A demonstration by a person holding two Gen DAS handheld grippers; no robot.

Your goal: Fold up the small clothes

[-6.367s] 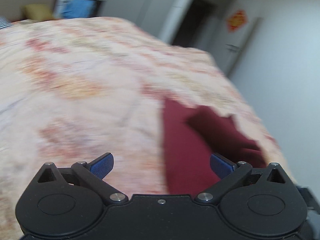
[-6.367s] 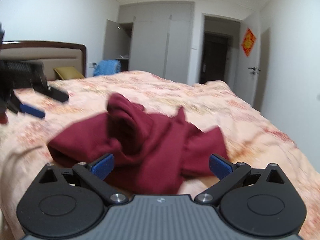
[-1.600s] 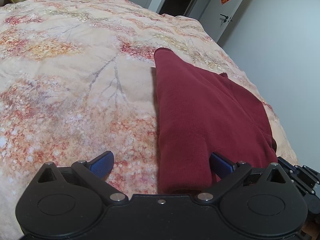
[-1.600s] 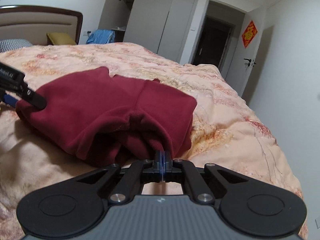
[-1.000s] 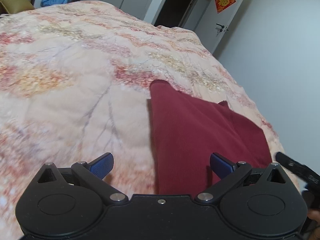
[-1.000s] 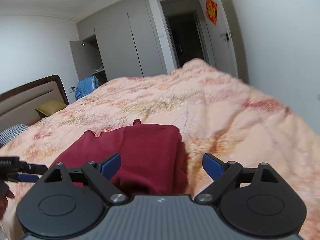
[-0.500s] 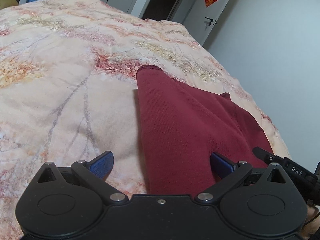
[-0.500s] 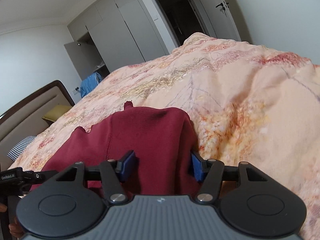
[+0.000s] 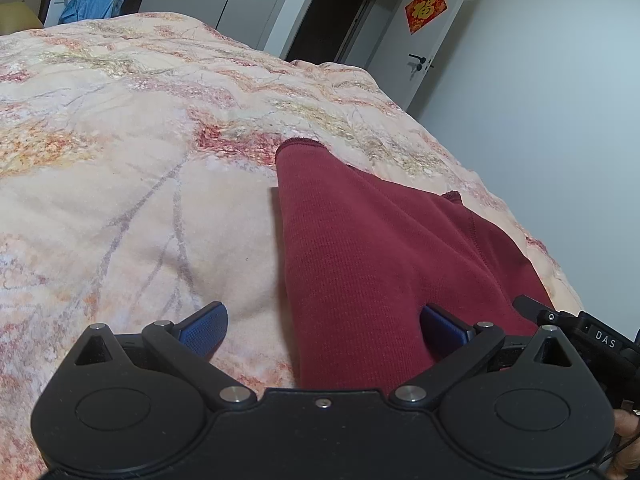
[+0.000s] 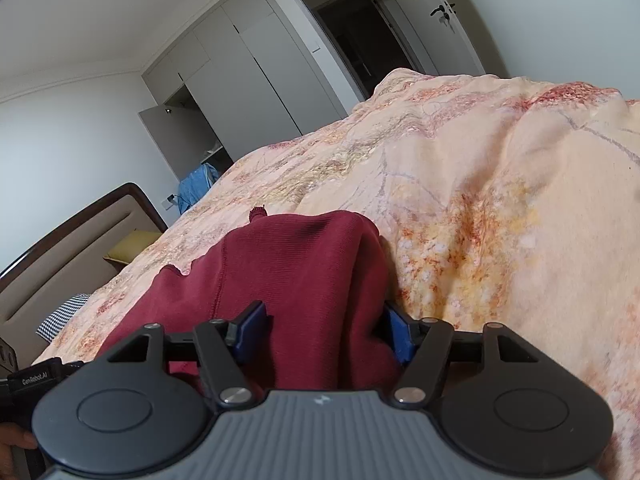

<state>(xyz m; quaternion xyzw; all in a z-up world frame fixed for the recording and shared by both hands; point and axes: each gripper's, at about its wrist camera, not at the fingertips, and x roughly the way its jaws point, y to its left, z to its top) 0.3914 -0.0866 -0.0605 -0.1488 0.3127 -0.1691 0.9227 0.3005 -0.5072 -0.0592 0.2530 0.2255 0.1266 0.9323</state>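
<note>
Item: dark red ribbed knit garment (image 9: 372, 256), small, lying on the bed near its right-hand edge, over a peach floral quilted bedspread (image 9: 132, 168). Condition: already doubled into a long panel; left edge straight, top surface smooth, a stitched seam visible toward the right side, a narrow hemmed end pointing toward the foot of the bed. The near right end was bunched and rounded, not flat.

Left hand-held gripper (image 9: 324, 322): blue-padded jaws spread wide, empty, hovering low over the garment's near left edge; one pad over the bedspread, the other over the cloth.

Right hand-held gripper (image 10: 322, 332): jaws partly closed around the bunched end of the garment (image 10: 304, 280), pads pressing the cloth on both sides; grip judged not yet fully tight.

Risks, judged: a thick wad between the right jaws could slip out on lifting, or only the upper layers could come up, undoing the fold. An unpinned left edge could drag and skew. The garment lay near the bed's edge and could slide off.

Surroundings: grey wardrobe doors (image 10: 256, 64), open doorway, red paper door ornament (image 9: 426, 7).
</note>
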